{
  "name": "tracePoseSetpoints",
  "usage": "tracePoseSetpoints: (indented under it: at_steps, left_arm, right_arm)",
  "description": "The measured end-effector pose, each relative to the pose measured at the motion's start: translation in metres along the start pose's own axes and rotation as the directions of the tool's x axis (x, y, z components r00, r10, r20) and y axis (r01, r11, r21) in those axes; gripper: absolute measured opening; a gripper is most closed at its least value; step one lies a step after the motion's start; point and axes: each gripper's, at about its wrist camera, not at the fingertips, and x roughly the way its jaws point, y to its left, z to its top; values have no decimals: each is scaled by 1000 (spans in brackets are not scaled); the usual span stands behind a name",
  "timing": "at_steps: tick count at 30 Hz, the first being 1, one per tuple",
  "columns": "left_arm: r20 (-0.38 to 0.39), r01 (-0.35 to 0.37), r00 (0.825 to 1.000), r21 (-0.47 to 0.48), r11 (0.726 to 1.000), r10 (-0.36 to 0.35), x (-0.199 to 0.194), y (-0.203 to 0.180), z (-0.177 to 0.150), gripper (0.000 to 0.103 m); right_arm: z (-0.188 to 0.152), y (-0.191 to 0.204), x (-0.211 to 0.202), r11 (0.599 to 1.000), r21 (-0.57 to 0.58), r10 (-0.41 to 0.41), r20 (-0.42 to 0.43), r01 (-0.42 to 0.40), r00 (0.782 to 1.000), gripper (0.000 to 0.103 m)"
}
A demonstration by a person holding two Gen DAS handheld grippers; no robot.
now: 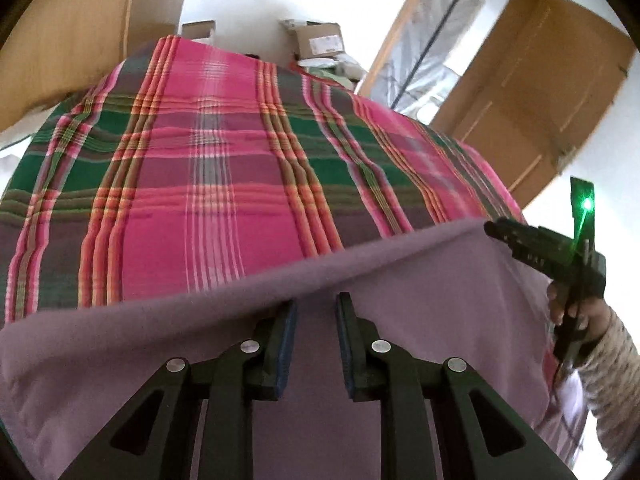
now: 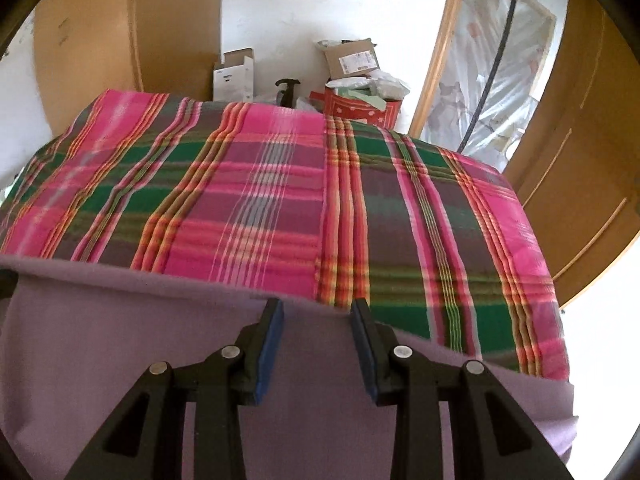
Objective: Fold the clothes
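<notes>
A mauve garment (image 1: 420,320) lies spread on a pink and green plaid cover (image 1: 224,168), its far edge running across both views. My left gripper (image 1: 316,305) is open just over that edge, blue pads facing each other with only flat cloth seen between them. My right gripper (image 2: 317,305) is open too, over the same garment (image 2: 120,340) near its far edge and right side, with the plaid cover (image 2: 280,200) beyond. In the left wrist view the right gripper (image 1: 494,229) shows at the garment's right corner, held by a hand (image 1: 576,316) in a striped sleeve.
Beyond the far side of the cover stand cardboard boxes (image 2: 352,58), a white carton (image 2: 234,74) and a red container (image 2: 360,108) stuffed with paper. A wooden door (image 2: 580,160) stands open on the right, and a wooden panel (image 2: 120,28) is on the left.
</notes>
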Motion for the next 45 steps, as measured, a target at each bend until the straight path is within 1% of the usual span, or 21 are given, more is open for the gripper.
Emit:
tracePoseSetpoints:
  at_steps: [4, 7, 11, 13, 15, 16, 17, 19, 22, 23, 25, 27, 28, 29, 31, 33, 34, 38, 41, 42, 45]
  left_arm:
    - [12, 12, 1000, -23, 1000, -11, 4, 3, 4, 21]
    - [17, 13, 1000, -25, 1000, -13, 3, 1, 4, 21]
    - [24, 19, 1000, -50, 999, -18, 5, 2, 3, 21]
    - [23, 4, 1000, -31, 1000, -3, 6, -1, 2, 21]
    - [23, -6, 1000, -17, 1000, 6, 6, -3, 1, 21]
    - [23, -5, 1000, -19, 1000, 5, 5, -2, 1, 21]
    - [23, -1, 1000, -23, 1000, 2, 5, -1, 1, 21]
    - [24, 6, 1000, -31, 1000, -5, 5, 0, 1, 21]
    - [27, 16, 1000, -42, 999, -15, 4, 2, 1, 21]
    - [28, 18, 999, -45, 999, -16, 4, 2, 1, 21]
    - [27, 14, 1000, -40, 999, -12, 4, 2, 1, 21]
    - [28, 12, 1000, -38, 999, -11, 5, 1, 0, 21]
    - [28, 12, 1000, -39, 999, -11, 5, 1, 0, 21]
    - [28, 13, 1000, -40, 999, -12, 4, 2, 0, 21]
    - [28, 14, 1000, -39, 999, -13, 4, 2, 0, 21]
    - [30, 17, 999, -38, 999, -15, 4, 3, 0, 21]
    - [30, 18, 999, -39, 999, -16, 4, 3, 0, 21]
    - [32, 16, 999, -37, 999, -15, 5, 2, 0, 21]
    - [35, 19, 999, -39, 999, -18, 4, 3, -1, 21]
    - [35, 20, 999, -39, 999, -19, 4, 3, 0, 21]
    - [35, 20, 999, -38, 999, -18, 4, 2, 0, 21]
  right_arm:
    - [6, -16, 2, 998, 43, 43, -26, -42, 999, 37]
    - [0, -49, -15, 997, 79, -11, 18, 10, 1000, 37]
    - [-21, -119, -38, 973, 220, -73, 10, 69, 997, 37]
    - [-35, -154, -49, 956, 276, -101, 0, 97, 995, 38]
    - [-48, -186, -56, 938, 328, -109, -19, 109, 994, 41]
    - [-54, -201, -57, 928, 356, -103, -32, 108, 994, 44]
    - [-61, -215, -56, 914, 394, -79, -46, 91, 996, 44]
    - [-77, -242, -51, 872, 489, -15, -62, 43, 998, 47]
    - [-95, -260, -43, 828, 560, 58, -68, -11, 996, 47]
    - [-101, -263, -41, 817, 576, 81, -70, -26, 994, 47]
    - [-107, -261, -35, 817, 575, 116, -80, -49, 990, 47]
    - [-109, -258, -35, 812, 580, 123, -63, -64, 990, 47]
    - [-109, -257, -35, 810, 582, 124, -55, -69, 991, 44]
    - [-109, -255, -36, 810, 582, 118, -50, -67, 992, 35]
    - [-110, -253, -38, 814, 579, 101, -42, -58, 994, 32]
    - [-107, -248, -42, 831, 556, 37, -42, -7, 998, 18]
    - [-106, -247, -45, 837, 546, 3, -38, 19, 999, 4]
    - [-98, -243, -52, 839, 541, -65, -8, 59, 998, 4]
    - [-89, -244, -55, 839, 539, -94, 24, 67, 995, 4]
    - [-85, -244, -52, 840, 539, -94, 22, 67, 995, 4]
    - [-78, -245, -37, 852, 511, -129, -16, 119, 992, 4]
